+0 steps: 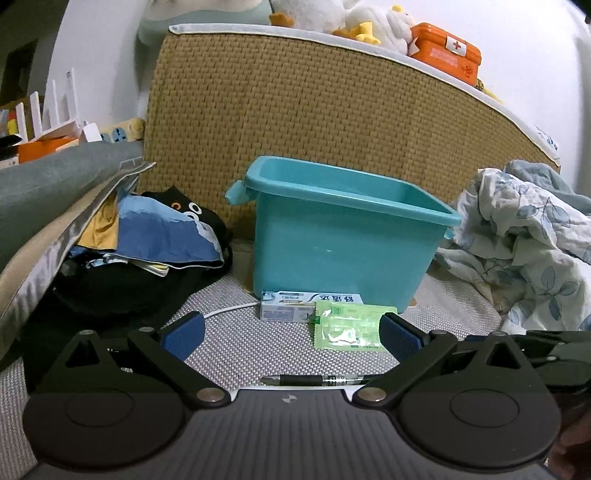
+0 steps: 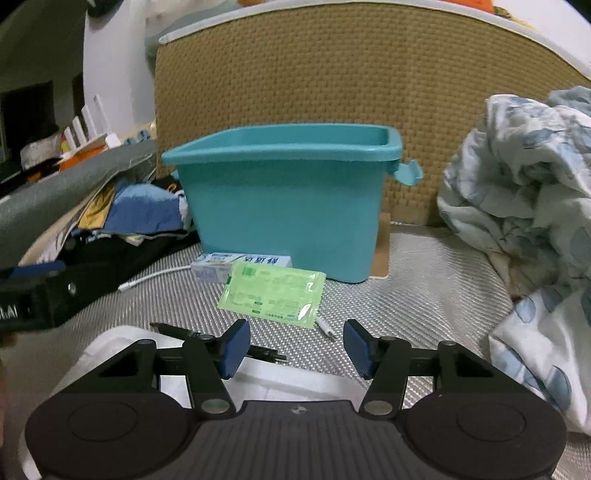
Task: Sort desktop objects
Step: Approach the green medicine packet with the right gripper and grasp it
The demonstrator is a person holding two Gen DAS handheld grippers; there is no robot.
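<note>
Left hand-held gripper (image 1: pixel 291 334) spread wide, empty. Right hand-held gripper (image 2: pixel 296 347) parted, empty. Green sachet (image 2: pixel 272 291) overlaps toothpaste box (image 2: pixel 214 266) before teal bin (image 2: pixel 284 199); pen (image 1: pixel 317 380) nearer.

The inside floor of the teal bin (image 1: pixel 343 236) is hidden by its own walls in both views, so its contents cannot be told. A toothpaste box (image 1: pixel 295 306) lies at the bin's foot, its right end covered by a green sachet (image 1: pixel 347 328); print on both is too small to read. A pen (image 1: pixel 321 379) is partly hidden behind the left gripper (image 1: pixel 291 332) body, and in the right wrist view behind a blue finger pad (image 2: pixel 234 349). A white cable (image 2: pixel 155 277) runs under the box. Plush toys (image 1: pixel 332 16) are cut off by the top edge
</note>
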